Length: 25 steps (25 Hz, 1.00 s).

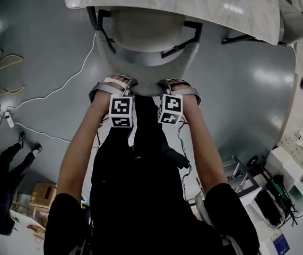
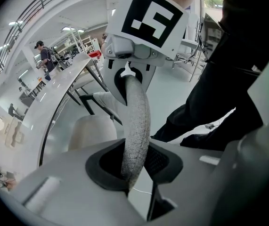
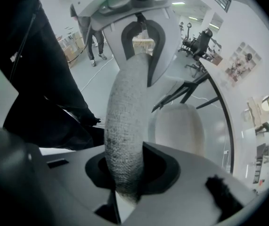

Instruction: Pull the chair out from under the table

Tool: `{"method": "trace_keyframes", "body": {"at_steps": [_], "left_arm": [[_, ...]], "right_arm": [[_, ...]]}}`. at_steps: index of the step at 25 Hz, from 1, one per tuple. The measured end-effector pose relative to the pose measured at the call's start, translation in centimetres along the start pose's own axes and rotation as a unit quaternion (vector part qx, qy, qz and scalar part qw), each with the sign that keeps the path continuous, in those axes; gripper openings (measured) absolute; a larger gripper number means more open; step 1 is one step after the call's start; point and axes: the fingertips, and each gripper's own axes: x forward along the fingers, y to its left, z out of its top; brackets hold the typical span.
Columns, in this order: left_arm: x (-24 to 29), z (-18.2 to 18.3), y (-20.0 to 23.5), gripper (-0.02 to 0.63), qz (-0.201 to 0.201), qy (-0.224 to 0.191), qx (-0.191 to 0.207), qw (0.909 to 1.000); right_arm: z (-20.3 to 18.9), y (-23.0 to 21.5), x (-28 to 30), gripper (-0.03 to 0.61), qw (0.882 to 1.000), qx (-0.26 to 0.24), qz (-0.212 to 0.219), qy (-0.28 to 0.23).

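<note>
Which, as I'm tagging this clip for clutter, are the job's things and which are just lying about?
Job in hand: chair, its backrest clamped by the left gripper and right gripper; table over its seat.
Lying about: white cable on the floor; cardboard box; a bystander.

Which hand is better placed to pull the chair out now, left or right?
Neither beats the other: the left tongs and right tongs are both shut on the chair back, side by side near its middle, so an even two-handed pull seems best.
</note>
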Motion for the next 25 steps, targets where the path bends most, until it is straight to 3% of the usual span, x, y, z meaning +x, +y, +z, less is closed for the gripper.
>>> {"method": "trace_keyframes", "body": {"at_steps": [18,25], "left_arm": [[-0.5,0.6,-3.2,0.089,-0.006,0.0,0.002,1.0],[-0.4,0.0,-6.5,0.087,-0.008,-0.004,0.002,1.0]], "right_arm": [[0.3,3.3,-0.2,0.081,1.0,0.003,0.004,0.001],[1.4,6.2,0.4,0.081,1.0,0.0,0.009,0.007]]}}
